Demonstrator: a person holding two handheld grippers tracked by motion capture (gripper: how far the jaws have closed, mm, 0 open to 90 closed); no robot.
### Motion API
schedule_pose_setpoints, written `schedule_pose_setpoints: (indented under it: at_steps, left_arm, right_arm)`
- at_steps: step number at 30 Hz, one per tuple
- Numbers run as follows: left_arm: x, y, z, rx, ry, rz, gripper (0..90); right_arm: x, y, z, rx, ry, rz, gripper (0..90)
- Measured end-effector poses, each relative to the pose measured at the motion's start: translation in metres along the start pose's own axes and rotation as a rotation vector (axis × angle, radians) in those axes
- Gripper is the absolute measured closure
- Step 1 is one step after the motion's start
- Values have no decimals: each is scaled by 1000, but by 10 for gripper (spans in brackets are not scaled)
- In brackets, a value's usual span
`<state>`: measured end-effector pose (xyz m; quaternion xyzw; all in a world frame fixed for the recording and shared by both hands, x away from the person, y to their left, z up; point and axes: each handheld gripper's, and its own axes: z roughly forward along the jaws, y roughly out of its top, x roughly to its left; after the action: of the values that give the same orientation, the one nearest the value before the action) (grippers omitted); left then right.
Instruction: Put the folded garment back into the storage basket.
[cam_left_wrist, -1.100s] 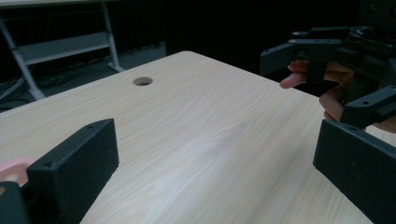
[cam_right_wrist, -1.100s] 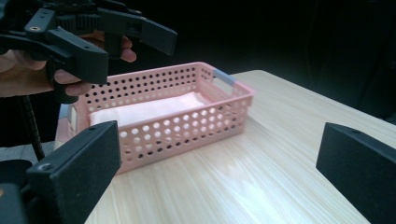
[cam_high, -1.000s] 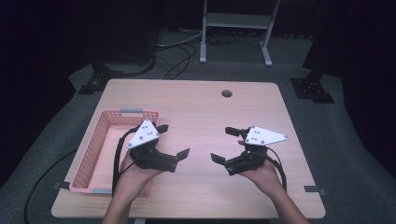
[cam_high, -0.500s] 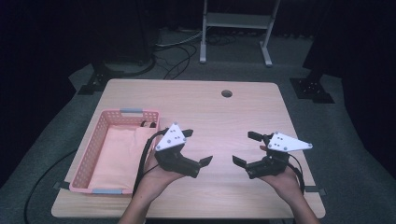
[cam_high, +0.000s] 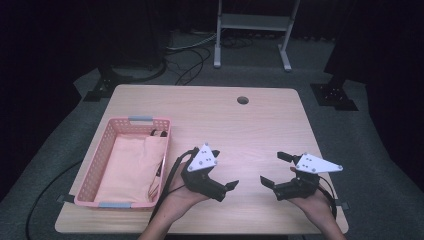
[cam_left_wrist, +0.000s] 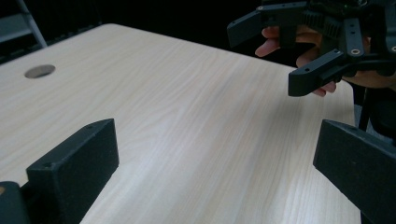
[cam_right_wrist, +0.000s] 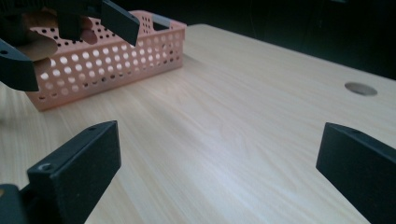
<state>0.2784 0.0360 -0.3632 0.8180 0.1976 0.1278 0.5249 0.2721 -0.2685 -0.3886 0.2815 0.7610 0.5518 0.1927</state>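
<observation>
We hold the left gripper (cam_high: 226, 176) and right gripper (cam_high: 271, 170) near the tabletop's (cam_high: 240, 125) near edge — jaws apart, empty — with the pink basket (cam_high: 100, 165) along its left edge.

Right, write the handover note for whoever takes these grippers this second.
Left gripper: open, holding nothing, over bare wood just right of the pink basket.
Right gripper: open, holding nothing, near the table's right front, facing the left one.
Basket: at the left front, pink cloth lying inside it.
Done: cloth is in the basket.
Left: nothing lies between the jaws; no further step is evident.
</observation>
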Motion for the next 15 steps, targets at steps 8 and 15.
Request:
schedule_pose_setpoints:
  at_steps: [8, 15]
  left_arm:
    - [-3, -16, 20, 103, 16, 10, 0]
    - [-2, -36, 31, 191, 18, -3, 0]
  right_arm:
    - [-7, -22, -3, 84, -40, 5, 0]
    - [-13, -38, 3, 209, -81, 7, 0]
